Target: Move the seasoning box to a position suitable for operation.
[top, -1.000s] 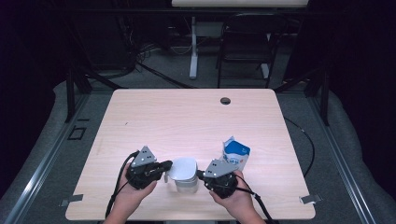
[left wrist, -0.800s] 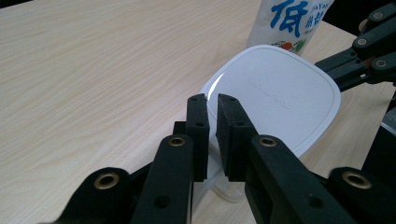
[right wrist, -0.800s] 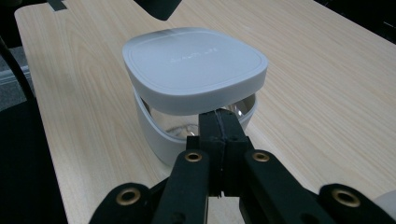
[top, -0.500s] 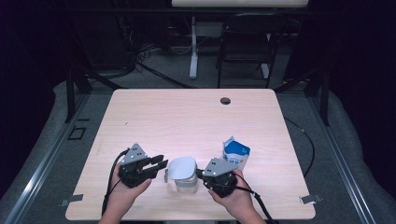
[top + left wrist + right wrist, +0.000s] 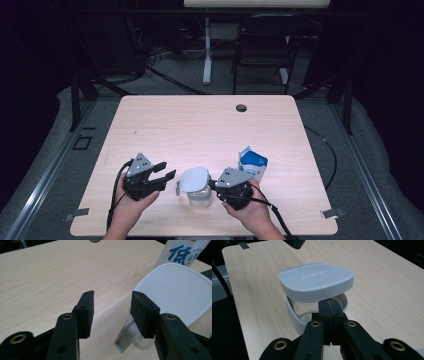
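Note:
A clear plastic container (image 5: 199,194) stands near the table's front edge, its pale grey lid (image 5: 194,179) resting tilted on top. In the right gripper view, my right gripper (image 5: 329,305) is shut on the container's near rim (image 5: 294,315) just under the raised lid (image 5: 315,280). My left gripper (image 5: 167,171) sits a little left of the container, apart from it. Its jaws have just been opening and hold nothing. In the left gripper view, my left gripper (image 5: 112,302) points past the lid (image 5: 175,292) and a grey latch (image 5: 125,336).
A blue and white carton (image 5: 252,165) stands just behind my right hand, seen too in the left gripper view as the carton (image 5: 182,251). The wooden table (image 5: 200,125) has a cable hole (image 5: 241,107) at the back. A dark floor with stands lies beyond.
My left gripper has let go at the container's left side, opened its jaws and drawn back to the left. The right gripper and container stay put.

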`<action>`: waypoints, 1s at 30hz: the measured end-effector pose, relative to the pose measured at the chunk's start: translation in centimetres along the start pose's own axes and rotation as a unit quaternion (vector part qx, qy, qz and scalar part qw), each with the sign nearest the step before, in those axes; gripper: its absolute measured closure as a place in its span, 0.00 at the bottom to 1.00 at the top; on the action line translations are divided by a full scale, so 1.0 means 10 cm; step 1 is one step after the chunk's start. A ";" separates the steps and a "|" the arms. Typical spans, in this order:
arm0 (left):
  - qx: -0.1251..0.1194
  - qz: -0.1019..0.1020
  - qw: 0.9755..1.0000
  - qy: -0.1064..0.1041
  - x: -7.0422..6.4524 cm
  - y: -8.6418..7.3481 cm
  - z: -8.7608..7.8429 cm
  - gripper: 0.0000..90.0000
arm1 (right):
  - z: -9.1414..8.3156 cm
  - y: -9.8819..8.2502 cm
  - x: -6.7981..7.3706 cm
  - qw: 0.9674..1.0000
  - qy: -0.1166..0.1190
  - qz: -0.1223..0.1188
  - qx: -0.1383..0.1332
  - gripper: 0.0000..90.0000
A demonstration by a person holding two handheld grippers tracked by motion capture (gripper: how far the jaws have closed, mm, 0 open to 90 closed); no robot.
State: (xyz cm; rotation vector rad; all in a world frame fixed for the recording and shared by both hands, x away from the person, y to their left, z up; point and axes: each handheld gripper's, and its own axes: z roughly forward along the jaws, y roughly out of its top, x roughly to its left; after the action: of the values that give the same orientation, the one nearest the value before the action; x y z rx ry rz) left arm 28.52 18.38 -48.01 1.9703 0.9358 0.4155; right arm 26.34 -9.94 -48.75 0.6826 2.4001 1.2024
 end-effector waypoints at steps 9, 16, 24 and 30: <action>0.010 -0.014 1.000 -0.003 0.06 -0.03 0.01 0.61 | -0.01 0.04 0.01 1.000 0.001 -0.004 0.001 1.00; 0.010 -0.025 1.000 -0.002 0.11 -0.05 -0.01 0.61 | -0.02 0.07 0.01 1.000 0.000 -0.007 0.000 1.00; 0.008 -0.027 1.000 -0.004 0.14 -0.05 -0.03 0.62 | -0.02 0.10 0.02 1.000 0.004 -0.011 0.002 1.00; 0.007 -0.032 0.999 -0.003 0.16 -0.06 -0.05 0.62 | -0.04 0.15 0.03 1.000 0.003 -0.015 -0.003 1.00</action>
State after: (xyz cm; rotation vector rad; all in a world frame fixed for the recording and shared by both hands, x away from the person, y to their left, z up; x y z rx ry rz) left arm 29.01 20.08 -48.31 1.9473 0.9978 0.3688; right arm 26.30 -9.20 -47.31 0.6390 2.4031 1.1999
